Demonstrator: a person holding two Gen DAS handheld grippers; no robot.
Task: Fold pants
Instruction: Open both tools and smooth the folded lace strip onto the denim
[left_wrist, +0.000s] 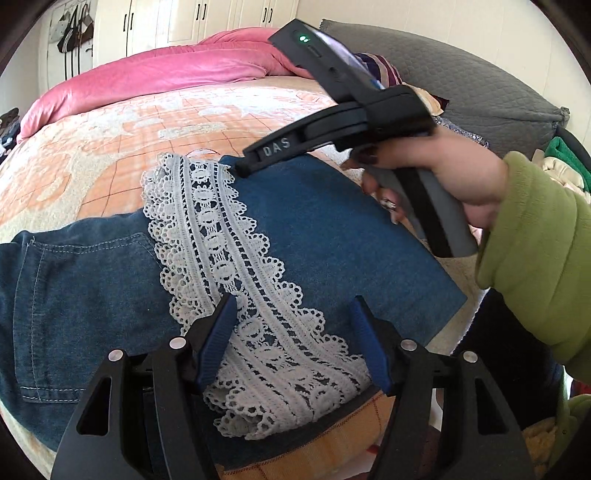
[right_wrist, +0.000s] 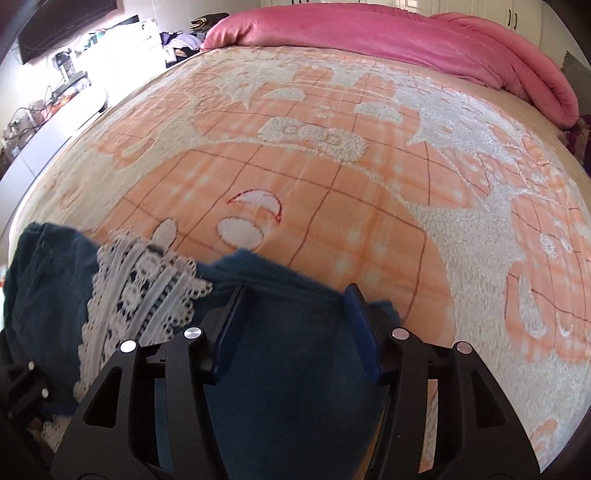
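Observation:
Blue denim pants (left_wrist: 325, 236) with a white lace hem (left_wrist: 221, 236) lie folded on the bed, the lace end laid over the seat and back pocket (left_wrist: 74, 310). My left gripper (left_wrist: 293, 317) is open, its jaws spread over the lace near the bed's front edge. My right gripper (left_wrist: 240, 170) shows in the left wrist view with its tip down on the far denim edge. In the right wrist view the right gripper (right_wrist: 293, 306) is open over the denim (right_wrist: 291, 369), the lace (right_wrist: 144, 288) to its left.
The bed wears an orange and cream blanket (right_wrist: 332, 177). A pink duvet (left_wrist: 166, 74) lies along the far side and a grey pillow (left_wrist: 461, 81) at the right. White wardrobes (left_wrist: 184, 22) stand behind. A cluttered desk (right_wrist: 55, 92) stands left.

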